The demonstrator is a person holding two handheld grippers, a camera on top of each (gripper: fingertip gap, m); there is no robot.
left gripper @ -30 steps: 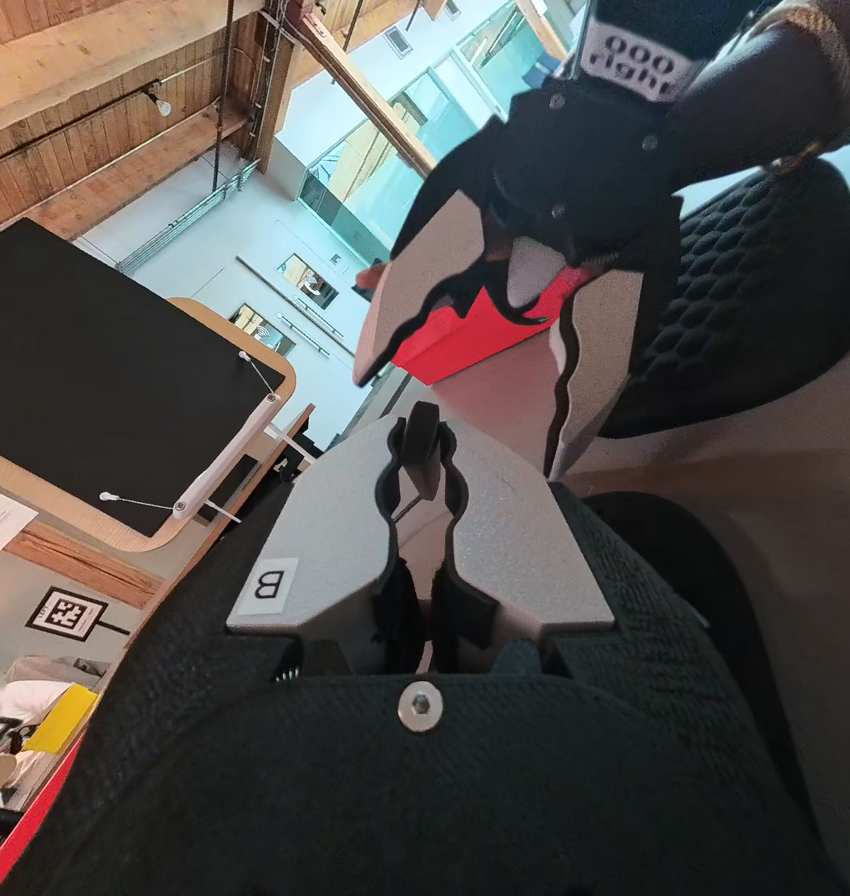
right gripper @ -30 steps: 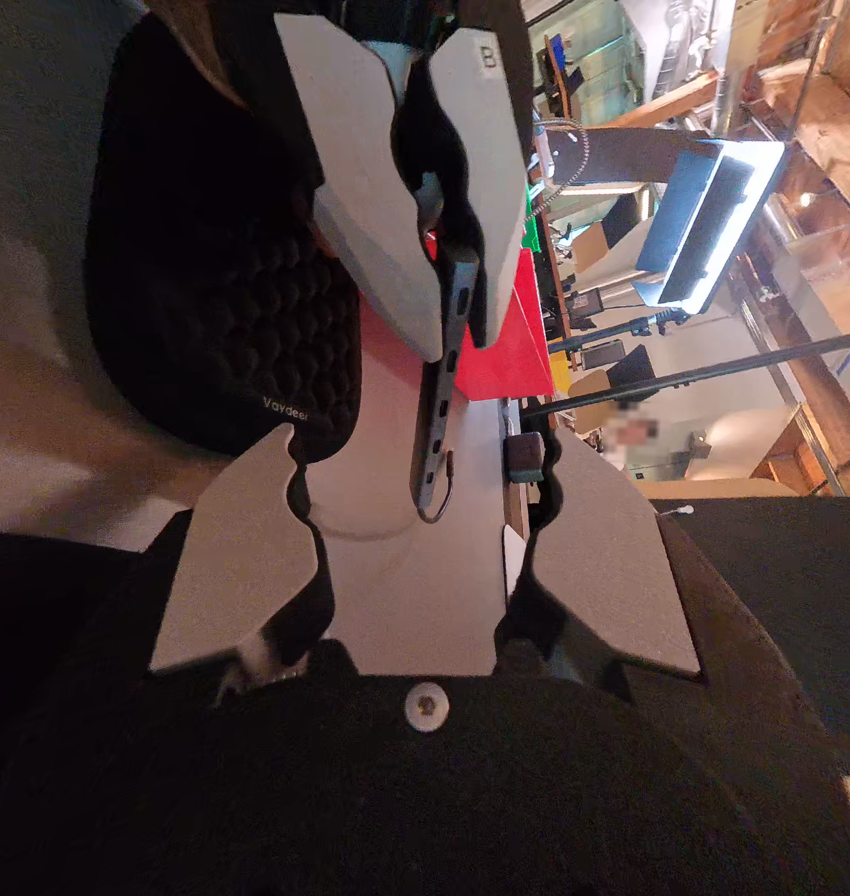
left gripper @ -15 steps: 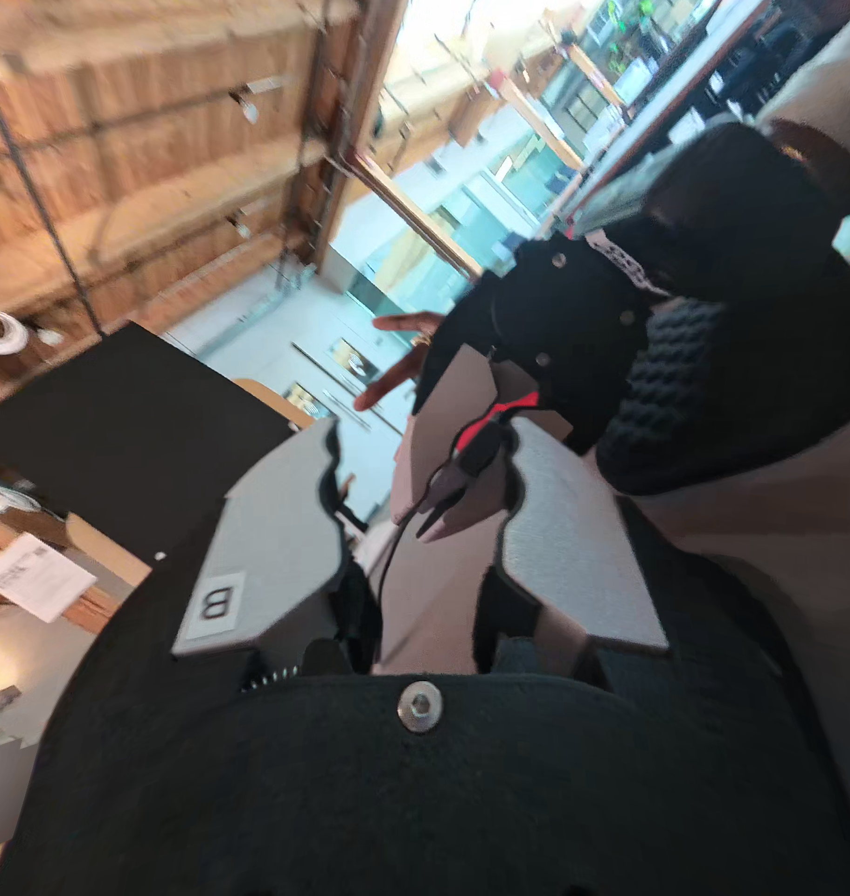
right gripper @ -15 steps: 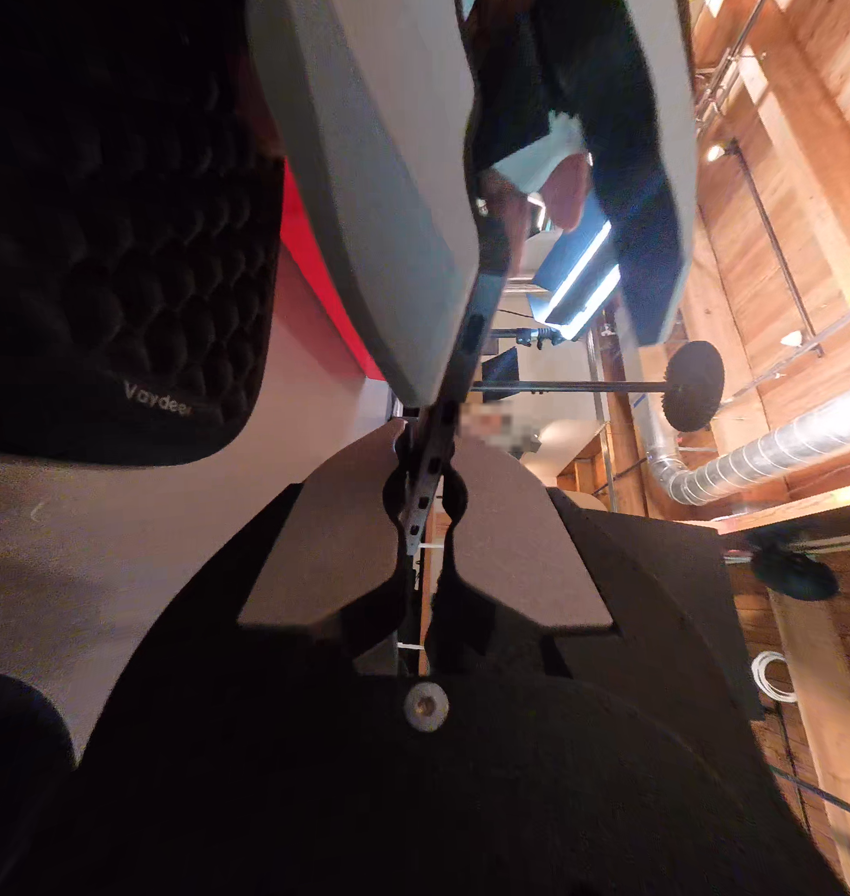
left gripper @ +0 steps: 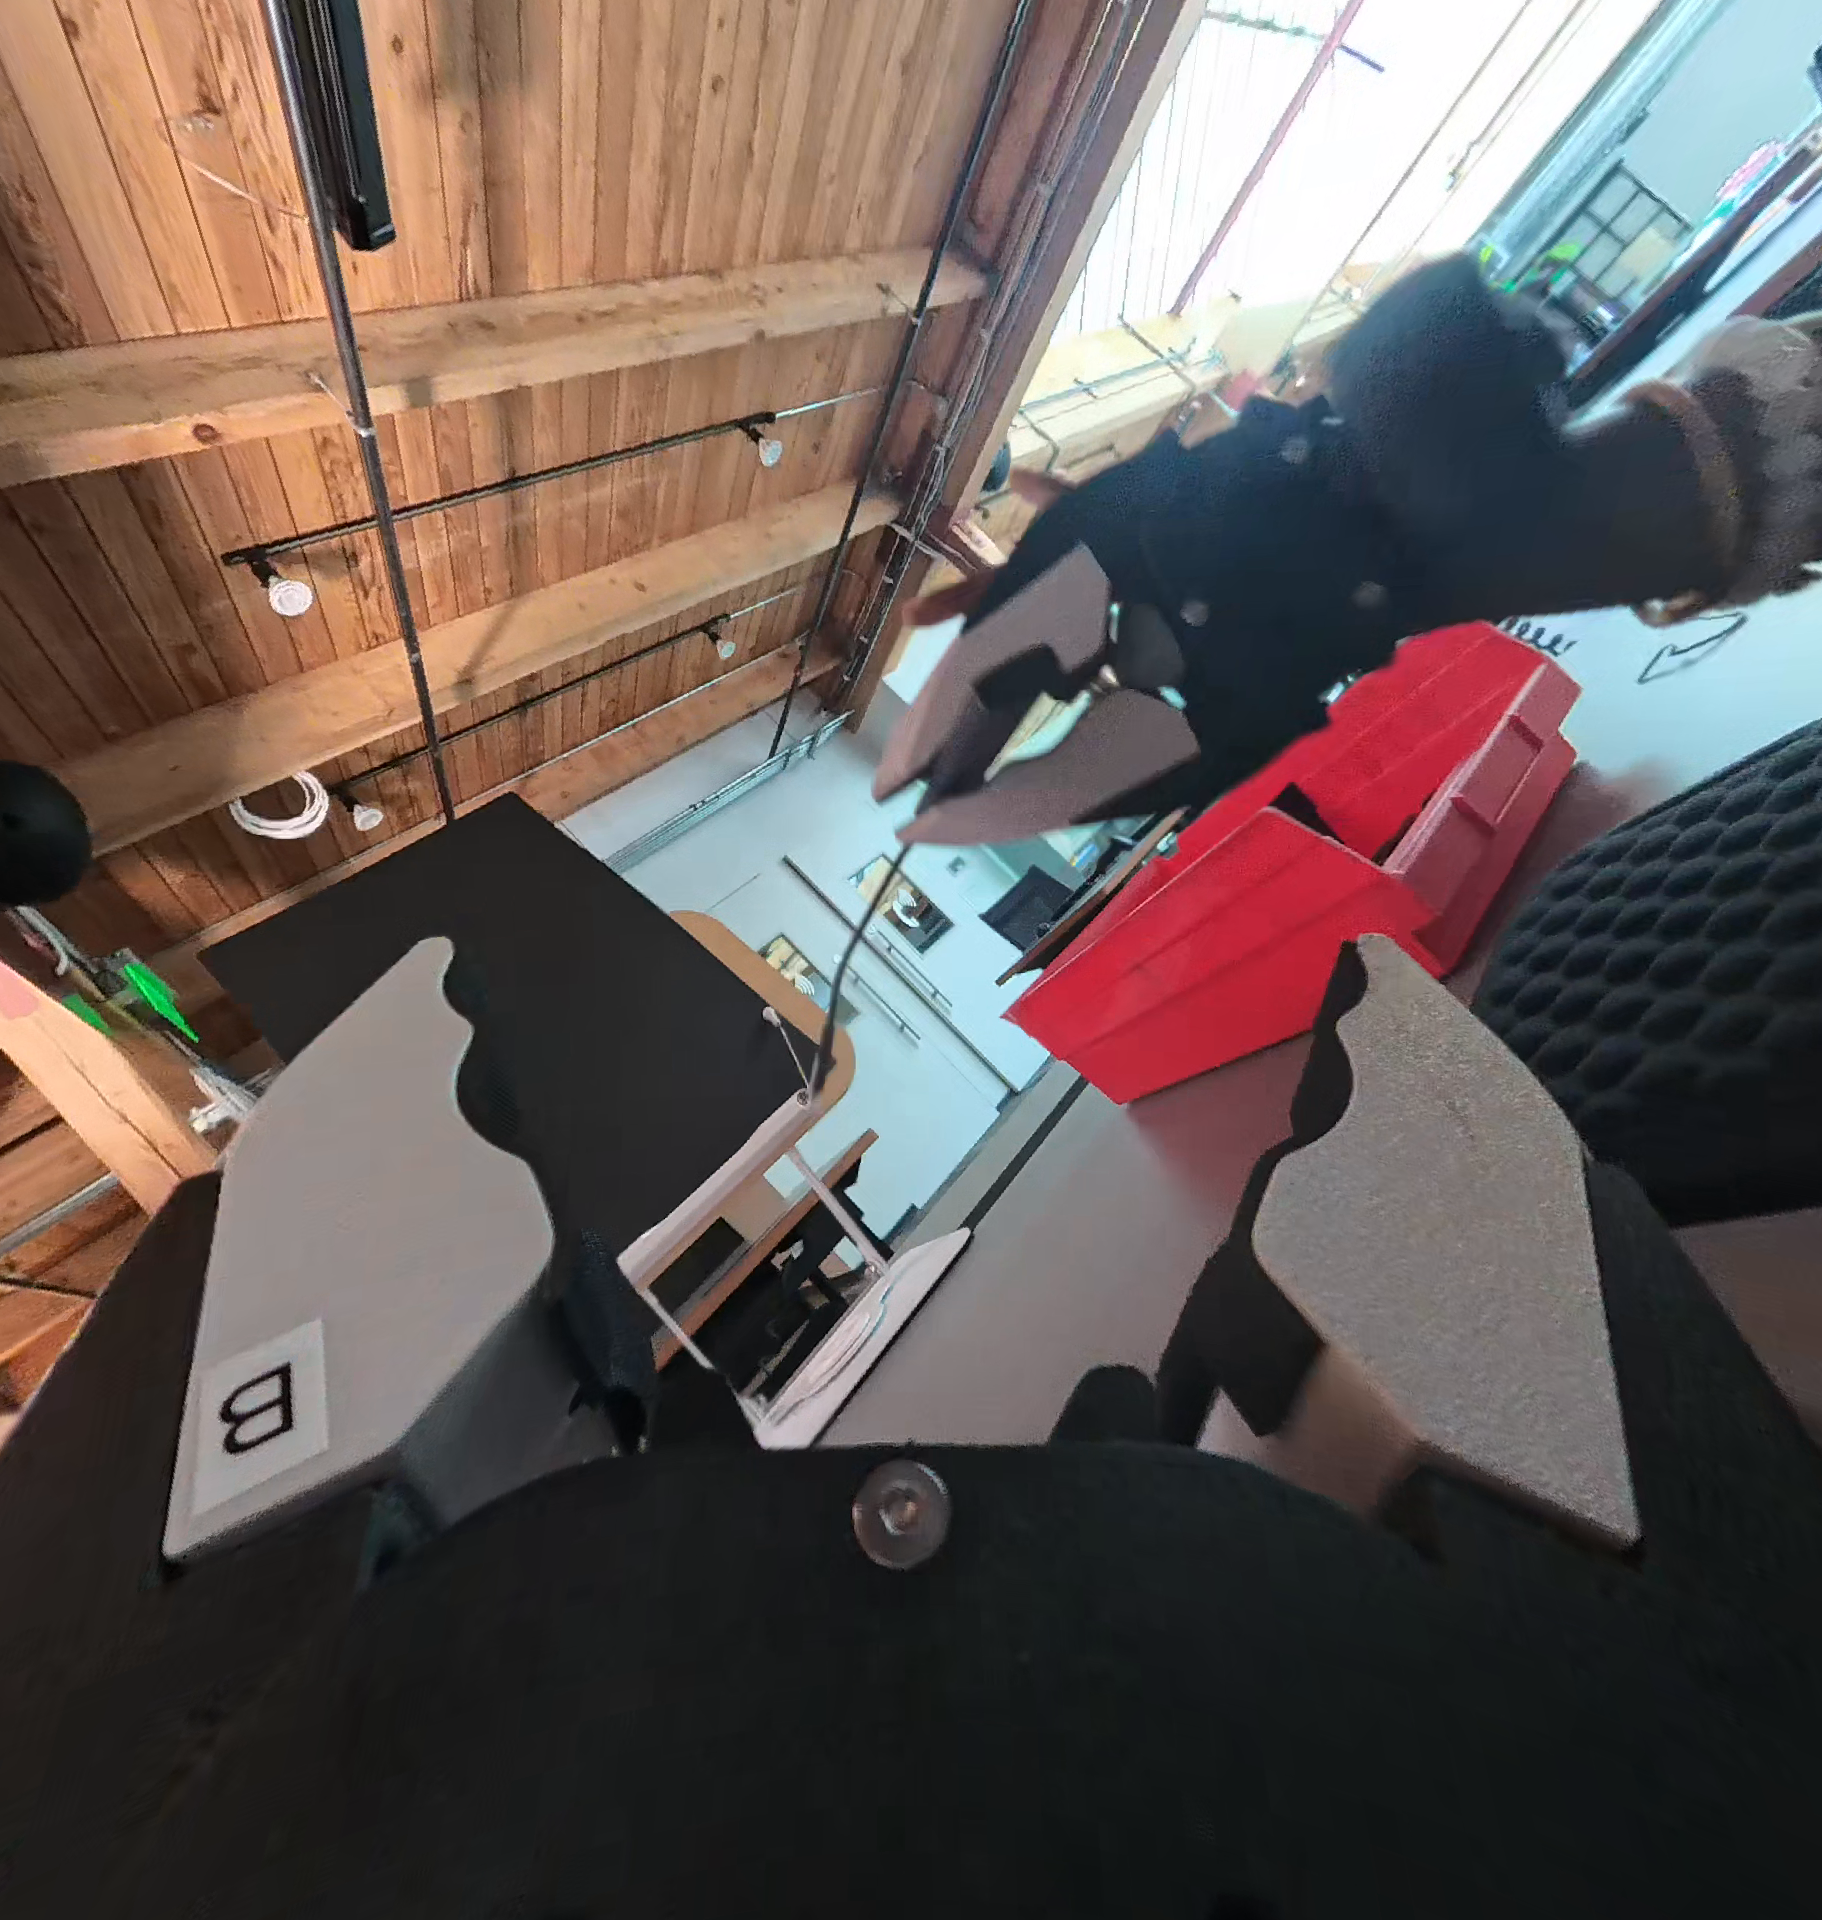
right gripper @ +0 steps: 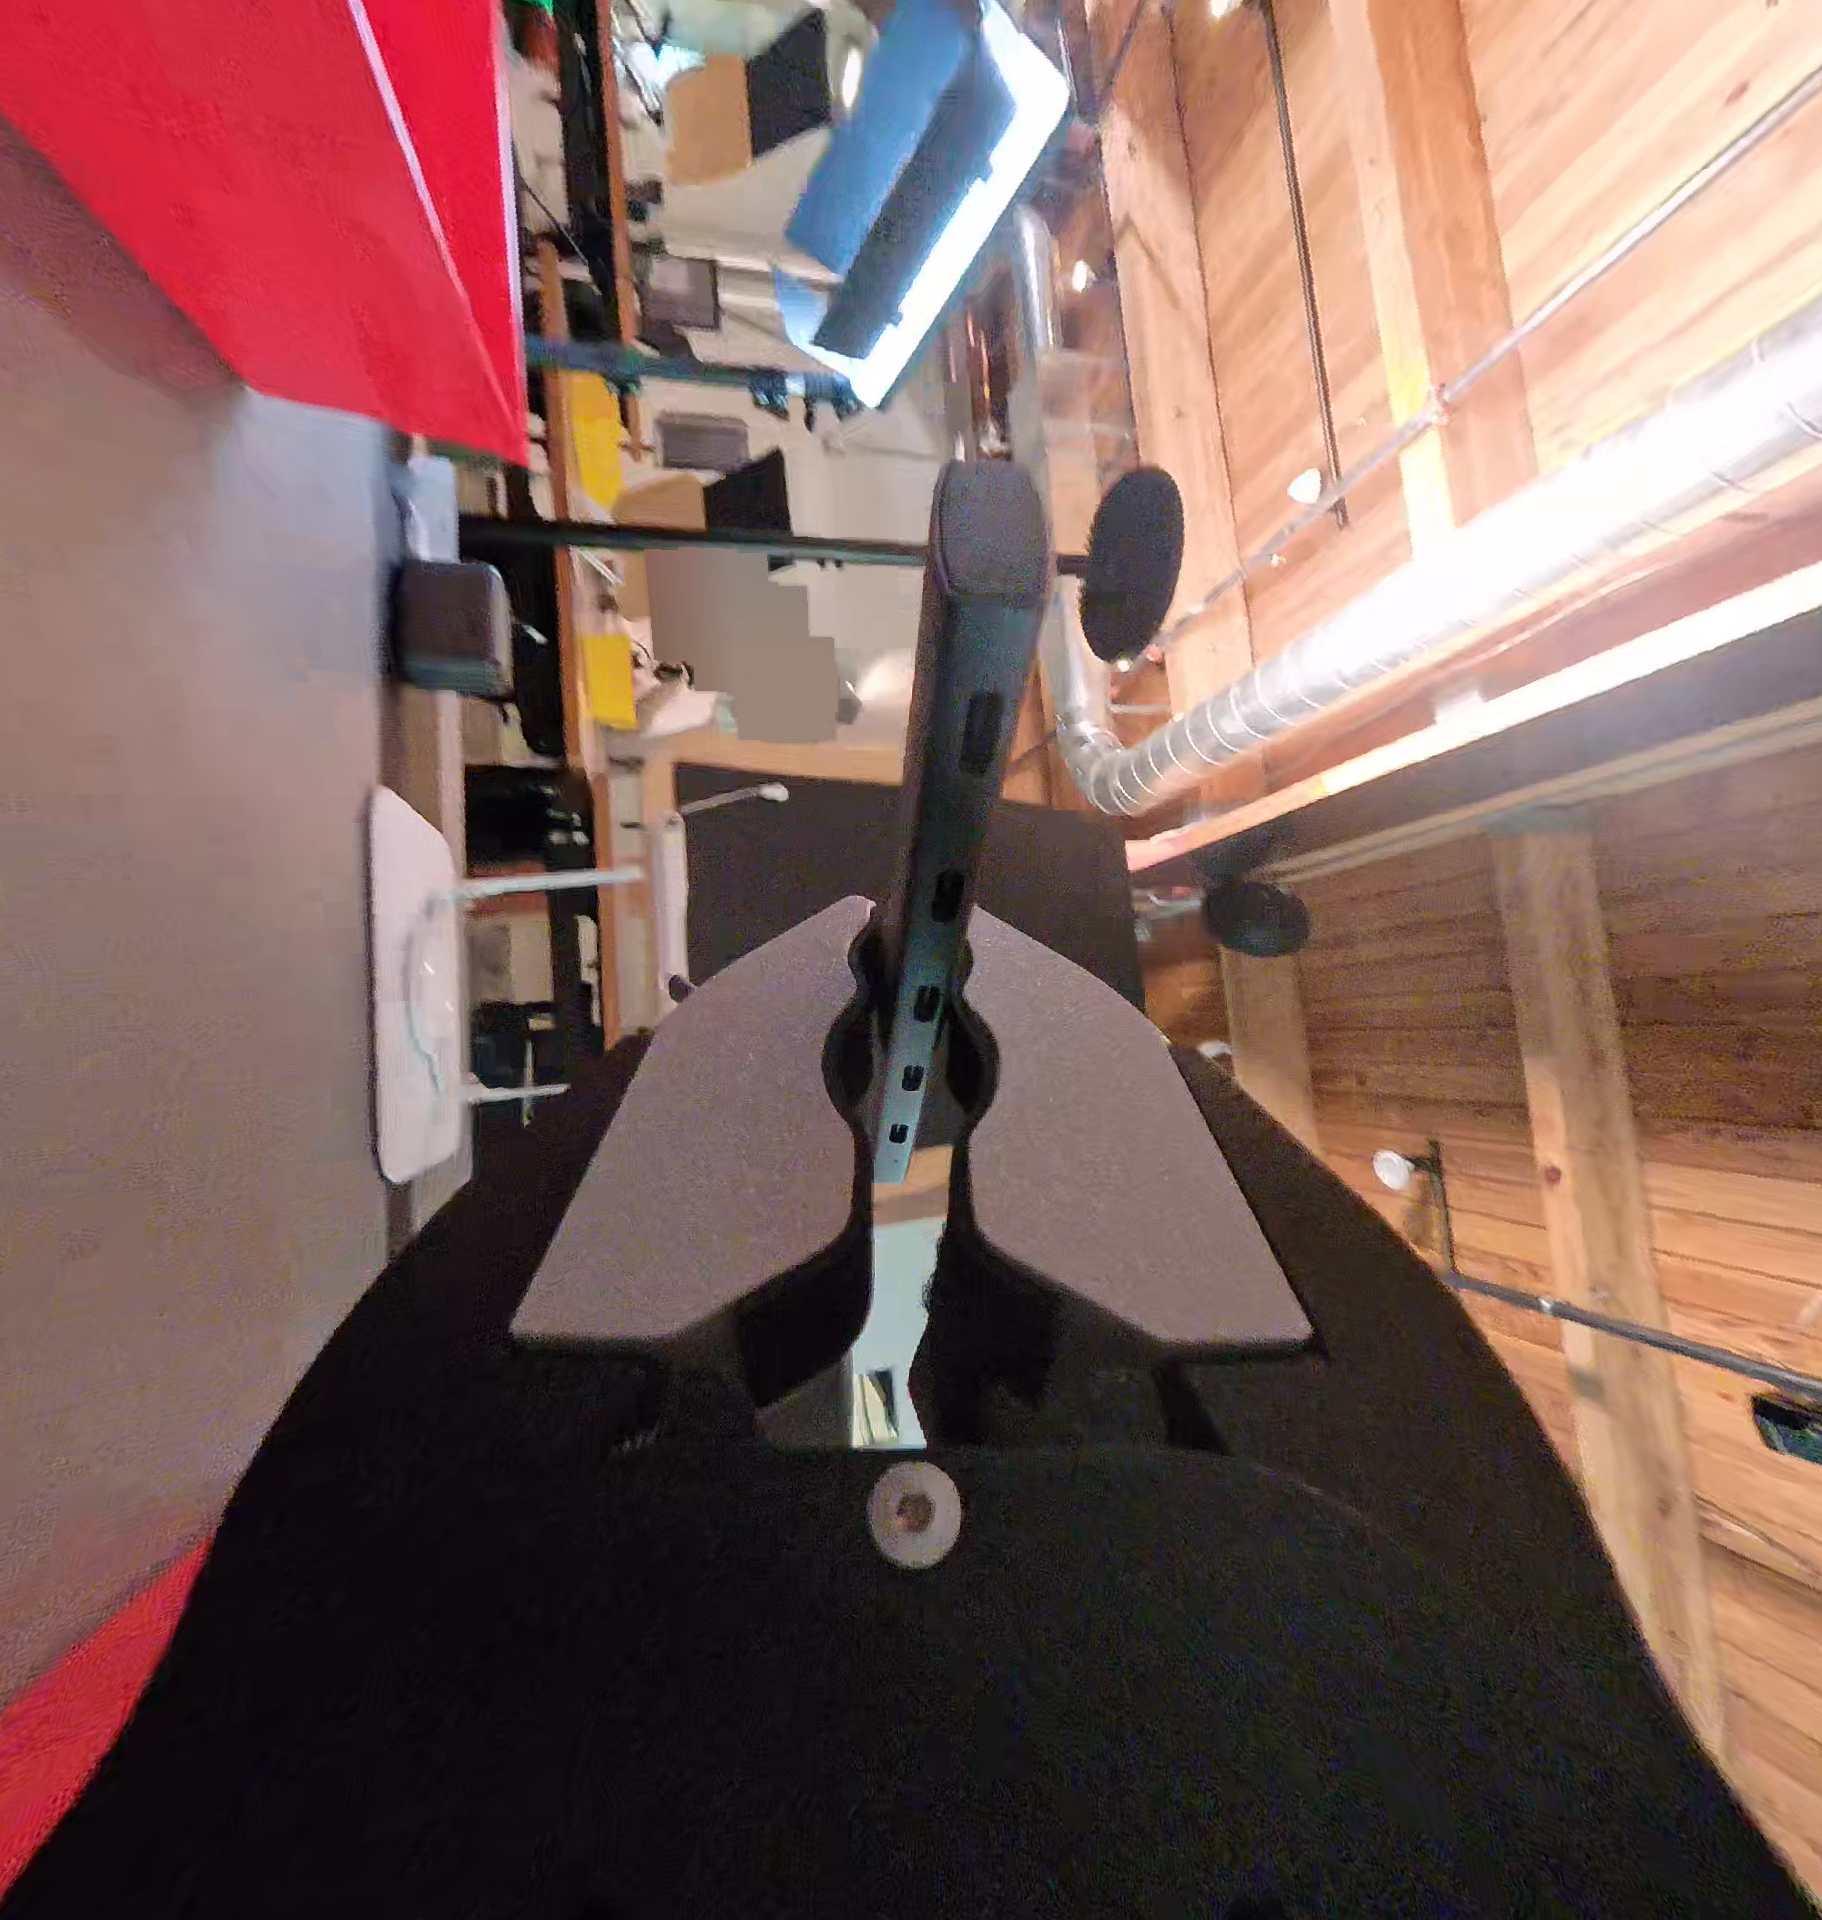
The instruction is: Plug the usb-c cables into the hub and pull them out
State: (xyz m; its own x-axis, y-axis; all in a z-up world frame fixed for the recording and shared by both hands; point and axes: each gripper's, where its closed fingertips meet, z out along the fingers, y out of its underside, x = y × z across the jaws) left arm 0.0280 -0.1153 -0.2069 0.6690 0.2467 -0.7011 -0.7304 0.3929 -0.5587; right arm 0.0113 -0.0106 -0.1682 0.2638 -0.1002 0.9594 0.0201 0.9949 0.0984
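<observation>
My right gripper [right gripper: 912,935] is shut on the slim grey hub [right gripper: 974,727], held edge-on in the air with several empty ports facing me. Its far end sticks out past the fingertips. My left gripper [left gripper: 907,966] is wide open and empty above the table. The left wrist view shows the right gripper [left gripper: 902,810] farther off and higher, held by a sleeved hand, jaws closed. A thin black cable [left gripper: 855,935] hangs loose from it. No other usb-c cable shows.
Two red bins [left gripper: 1302,914] stand on the grey table [left gripper: 1094,1247], one also in the right wrist view [right gripper: 263,187]. A black honeycomb cushion [left gripper: 1717,987] lies at the right. A white pad [right gripper: 413,987] sits at the table's edge. Some 15 cm of space lies between my two pairs of fingers.
The left gripper, shut on the hub a second ago, has opened wide and drawn back. The right gripper has closed on the hub and carried it up and away.
</observation>
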